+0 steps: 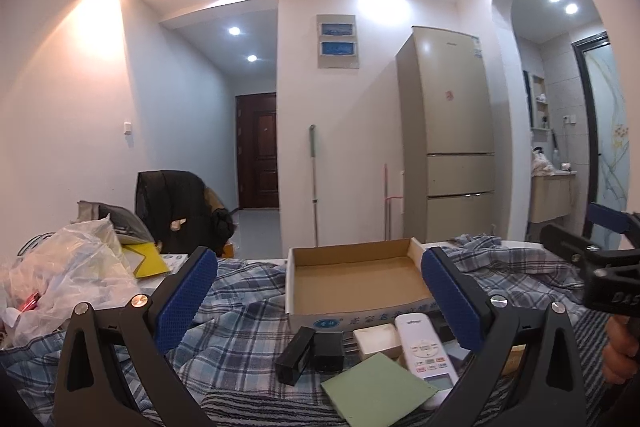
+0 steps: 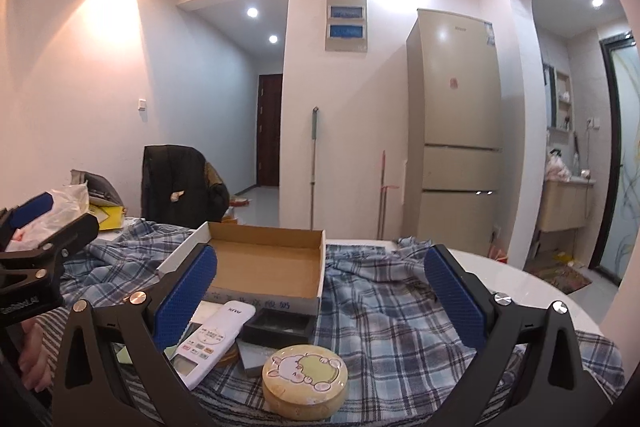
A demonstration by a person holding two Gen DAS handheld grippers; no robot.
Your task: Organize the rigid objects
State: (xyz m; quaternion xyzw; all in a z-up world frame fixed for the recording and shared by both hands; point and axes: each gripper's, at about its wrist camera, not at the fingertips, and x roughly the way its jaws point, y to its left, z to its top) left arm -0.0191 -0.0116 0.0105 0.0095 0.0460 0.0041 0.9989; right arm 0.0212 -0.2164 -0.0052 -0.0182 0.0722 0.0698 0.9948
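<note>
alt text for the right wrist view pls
An open right gripper hovers over a plaid cloth, its jaws wide apart and empty. Below it lie a round tin, a white remote and a black tray, before an empty cardboard box.

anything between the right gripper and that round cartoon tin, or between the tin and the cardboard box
Nothing blocks the open right gripper from the round tin. Between tin and cardboard box sits a black tray, low enough to lift over.
</note>
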